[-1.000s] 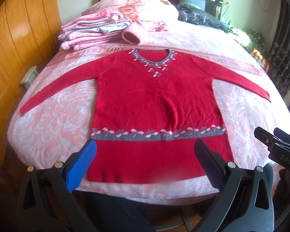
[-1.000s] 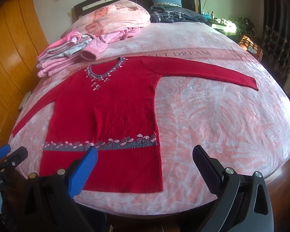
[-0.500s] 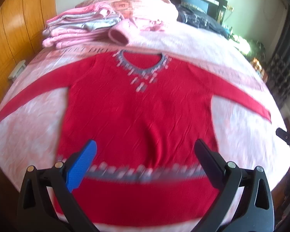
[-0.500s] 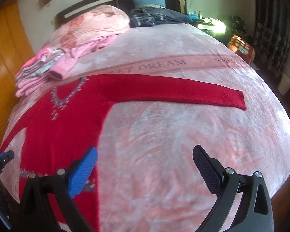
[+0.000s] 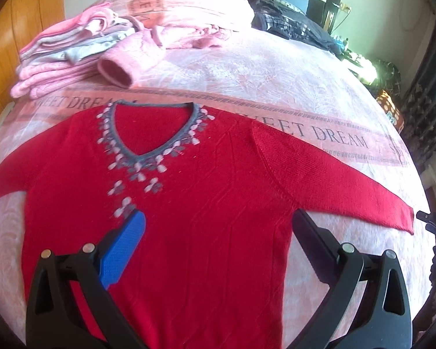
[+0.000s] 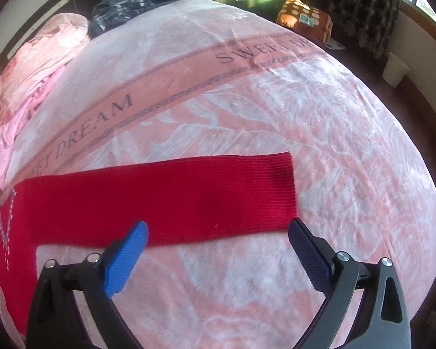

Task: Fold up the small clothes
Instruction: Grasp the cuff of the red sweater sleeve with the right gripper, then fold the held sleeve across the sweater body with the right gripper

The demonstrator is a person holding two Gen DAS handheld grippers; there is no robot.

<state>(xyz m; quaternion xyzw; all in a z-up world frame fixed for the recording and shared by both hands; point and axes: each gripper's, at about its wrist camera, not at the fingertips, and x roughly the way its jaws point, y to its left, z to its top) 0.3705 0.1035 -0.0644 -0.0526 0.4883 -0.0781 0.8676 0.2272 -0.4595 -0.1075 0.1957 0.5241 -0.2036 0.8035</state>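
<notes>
The right gripper (image 6: 218, 235) has its fingers (image 6: 126, 254) spread wide and empty, poised just above the near edge of the red sleeve (image 6: 171, 197), with the cuff end lying close to the dark right-hand finger. The left gripper (image 5: 218, 226) is likewise spread and holds nothing; it hangs over the chest of the red sweater (image 5: 206, 221), below the grey V-neck trim (image 5: 157, 151).

The sweater lies flat and face up on the bed (image 5: 290, 84), both sleeves stretched out sideways, so no fold looks to have been made yet. It is a soft knit, probably light and limp: it should drape and sag from any pinch point instead of holding a shape, and the plush pink blanket beneath may drag on it. The cuff of the sleeve looks the sensible place for the right fingers to pinch, taking both layers together; the left could steady the shoulder seam (image 5: 264, 157). A pile of folded pink clothes (image 5: 72, 55) sits near the headboard.
</notes>
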